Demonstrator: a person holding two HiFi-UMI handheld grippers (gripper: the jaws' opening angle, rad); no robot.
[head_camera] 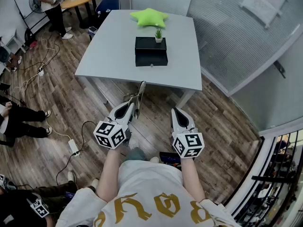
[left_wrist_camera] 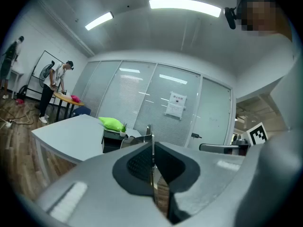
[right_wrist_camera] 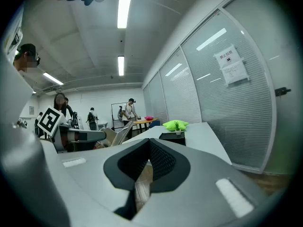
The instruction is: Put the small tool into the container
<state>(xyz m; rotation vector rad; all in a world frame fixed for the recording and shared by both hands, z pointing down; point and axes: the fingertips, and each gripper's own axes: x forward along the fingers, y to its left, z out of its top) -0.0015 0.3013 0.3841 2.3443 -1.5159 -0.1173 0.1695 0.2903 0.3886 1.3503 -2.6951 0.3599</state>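
**Q:** Which way does the small tool point?

**A:** The small tool (head_camera: 140,96) is a thin, flat strip of metal. Its long axis runs away from the person, and its free tip aims forward at the near edge of the white table (head_camera: 109,56).

**Q:** Where does it sit in relation to the jaws?

**A:** Its near end is pinched in the left gripper (head_camera: 132,109), whose jaws are clenched on it. In the left gripper view it shows edge-on, as a fine line in the seam between the two pads, and it sticks out past their tips. It is held in the air above the wooden floor (head_camera: 61,103), well apart from the container.

**Q:** And the other gripper?

**A:** The right gripper (head_camera: 176,111) is level with the left one, off to its side. Its jaw tips are pressed together, with nothing between them.

**Q:** How many of each thing are there?

**A:** There are one tool and two grippers. There is one container (head_camera: 151,51), a black box at the middle of the one table. One small potted plant (head_camera: 158,34) stands on top of the box. One green star-shaped cushion (head_camera: 148,17) lies just behind it.
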